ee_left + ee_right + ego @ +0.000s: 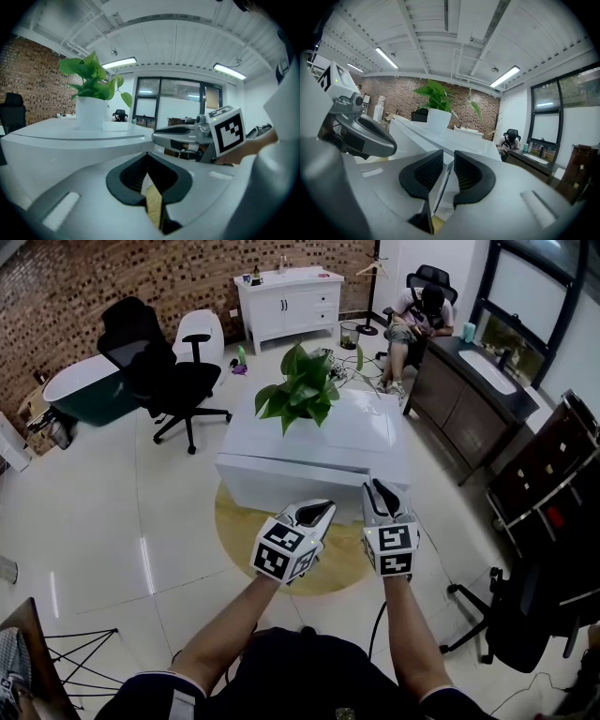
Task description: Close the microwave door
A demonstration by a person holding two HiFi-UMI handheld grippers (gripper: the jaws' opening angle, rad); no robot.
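Note:
No microwave shows in any view. In the head view I hold both grippers side by side in front of me, above a round yellow rug (pixel 239 532), pointing at a white table (pixel 361 432). My left gripper (pixel 316 513) (pixel 147 157) has its jaws together with nothing between them. My right gripper (pixel 379 491) (pixel 449 158) has its black pads (pixel 471 174) a narrow gap apart, also with nothing between them. Each gripper view shows the other gripper alongside.
A potted green plant (pixel 300 390) stands on the white table. A black office chair (pixel 159 371) is at the left and a white cabinet (pixel 286 301) at the back. A seated person (pixel 417 315) is by a dark desk (pixel 469 399). Another black chair (pixel 516 615) is at the lower right.

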